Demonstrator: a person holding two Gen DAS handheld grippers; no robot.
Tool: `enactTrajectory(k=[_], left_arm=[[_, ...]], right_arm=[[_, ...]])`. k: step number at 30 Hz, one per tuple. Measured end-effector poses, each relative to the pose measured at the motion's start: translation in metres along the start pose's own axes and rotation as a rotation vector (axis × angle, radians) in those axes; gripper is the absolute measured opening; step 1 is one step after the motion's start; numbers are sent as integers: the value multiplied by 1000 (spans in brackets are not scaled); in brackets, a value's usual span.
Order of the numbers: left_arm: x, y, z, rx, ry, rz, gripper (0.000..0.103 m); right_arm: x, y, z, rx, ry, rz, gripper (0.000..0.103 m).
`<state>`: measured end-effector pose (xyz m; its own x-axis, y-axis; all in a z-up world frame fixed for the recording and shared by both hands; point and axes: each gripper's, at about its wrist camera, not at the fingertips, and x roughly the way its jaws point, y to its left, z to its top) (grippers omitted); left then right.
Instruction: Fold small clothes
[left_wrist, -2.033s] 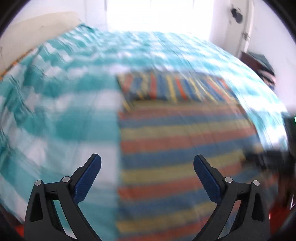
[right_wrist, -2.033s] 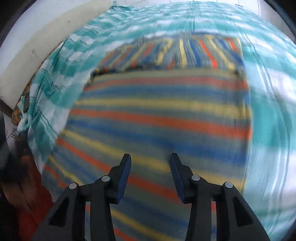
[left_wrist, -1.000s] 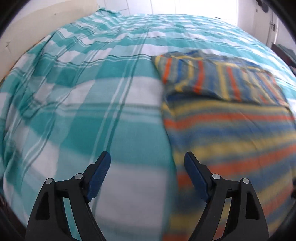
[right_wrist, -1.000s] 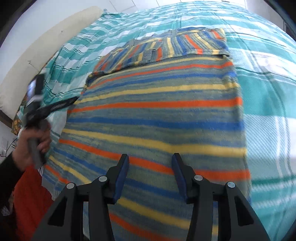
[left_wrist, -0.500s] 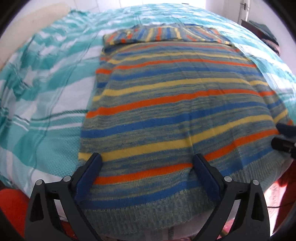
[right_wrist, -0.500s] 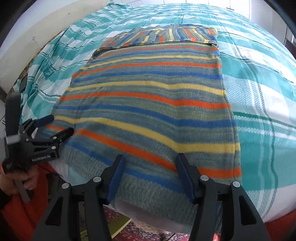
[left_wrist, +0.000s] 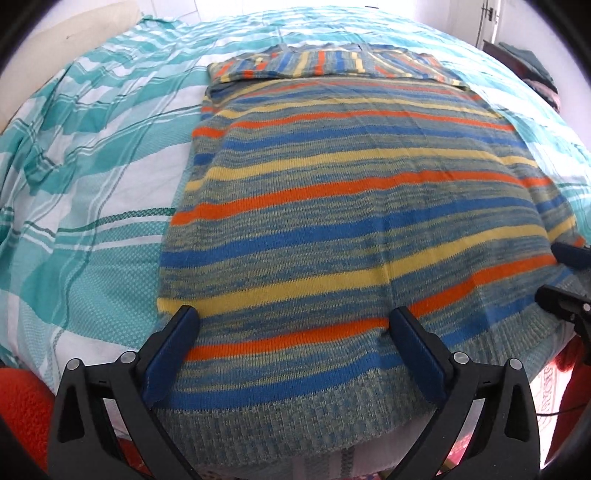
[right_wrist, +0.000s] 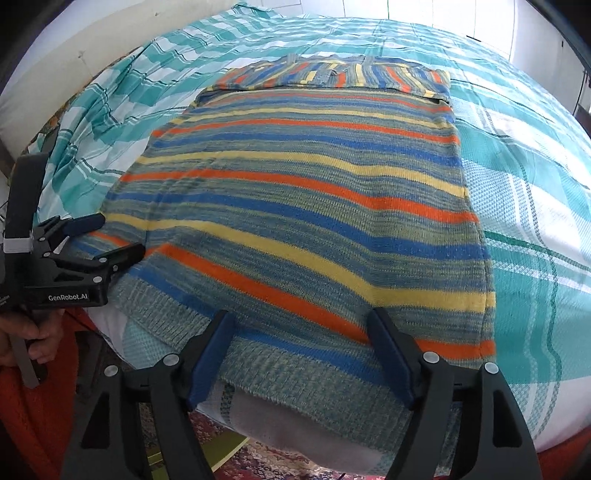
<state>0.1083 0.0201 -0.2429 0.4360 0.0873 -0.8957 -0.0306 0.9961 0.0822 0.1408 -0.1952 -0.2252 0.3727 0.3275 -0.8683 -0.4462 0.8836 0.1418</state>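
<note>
A striped knit sweater (left_wrist: 354, 206) in blue, orange, yellow and grey-green lies flat on the bed, its sleeves folded across the far end (left_wrist: 325, 64). Its ribbed hem (left_wrist: 295, 417) hangs at the near bed edge. My left gripper (left_wrist: 291, 325) is open, its fingers over the hem's left part. My right gripper (right_wrist: 301, 325) is open over the hem's right part (right_wrist: 295, 373). The left gripper also shows in the right wrist view (right_wrist: 103, 236), open at the sweater's left corner. The right gripper's fingertips (left_wrist: 569, 254) show at the left view's right edge.
The bed has a teal and white plaid cover (left_wrist: 92, 177), wrinkled at the left (right_wrist: 110, 92). A patterned rug (right_wrist: 258, 461) lies on the floor below the bed edge. Dark items (left_wrist: 532, 62) sit at the far right by the wall.
Both grippers have pulled back from over the sweater's middle to its near hem. The right gripper's jaws have opened wider. The sweater has not moved.
</note>
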Motion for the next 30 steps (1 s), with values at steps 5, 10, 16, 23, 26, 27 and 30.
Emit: enactTrajectory(k=[5, 10, 16, 23, 26, 27, 30], left_arm=[[-2, -1, -2, 10, 15, 10, 102], [-4, -1, -5, 25, 38, 12, 102], [-13, -1, -15, 65, 79, 3, 102], [-47, 13, -26, 34, 38, -45, 101], [-71, 41, -21, -82, -62, -57, 101], [-77, 58, -19, -150, -91, -62, 101], [-74, 105, -20, -327, -86, -86, 101]], right_arm=[[-1, 2, -1, -3, -1, -10, 75], [-3, 4, -4, -10, 7, -18, 75], [-10, 4, -13, -8, 30, -24, 75], [-33, 3, -16, 15, -24, -14, 75], [-64, -5, -15, 51, -161, 0, 75], [-72, -9, -14, 69, -202, -2, 75], [-100, -37, -8, 182, -306, 7, 75]])
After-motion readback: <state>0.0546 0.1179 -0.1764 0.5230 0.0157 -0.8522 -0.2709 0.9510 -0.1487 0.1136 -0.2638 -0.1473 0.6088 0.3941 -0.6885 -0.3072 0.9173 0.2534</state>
